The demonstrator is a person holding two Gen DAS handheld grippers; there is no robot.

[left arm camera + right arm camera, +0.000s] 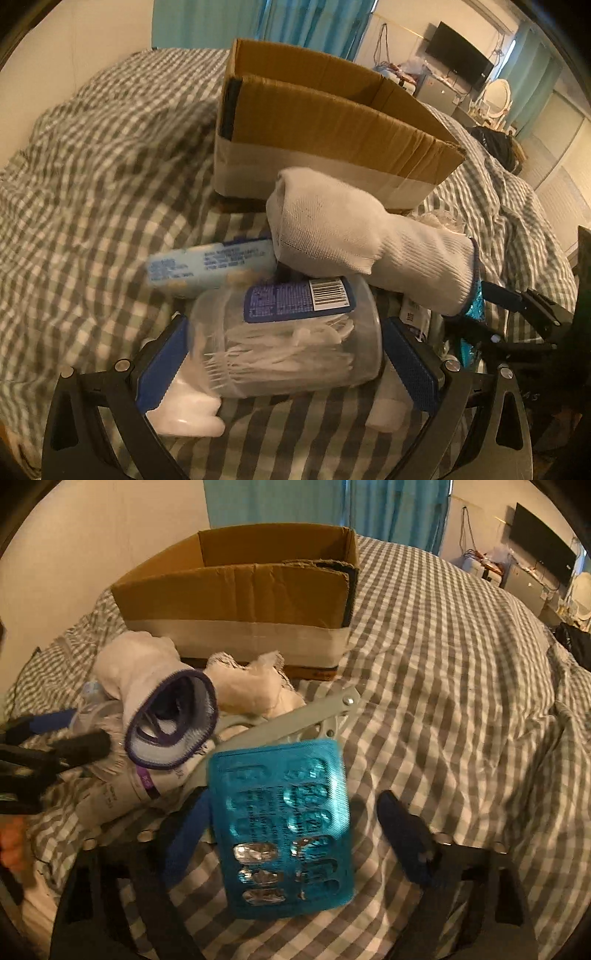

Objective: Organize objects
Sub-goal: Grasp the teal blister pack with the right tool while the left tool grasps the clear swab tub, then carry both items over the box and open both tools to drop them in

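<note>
A pile of objects lies on a checked bedspread in front of an open cardboard box [325, 122] [236, 602]. My left gripper [284, 354] is open, its blue pads on either side of a clear plastic jar [291, 343] with a blue barcode label and white picks inside. A rolled white sock [354, 236] rests on the jar. My right gripper [295, 830] is open around a teal blister pack [284, 827] of pills, which lies between the fingers. The sock's purple-edged opening [170, 723] shows to its left.
A blue-and-white tube [210, 266] lies behind the jar. Grey scissors [295, 720], white cloth [251, 683] and a printed packet [110, 794] lie in the pile. White objects [184, 410] sit under the left finger. A TV [458, 55] and dresser stand at the far right.
</note>
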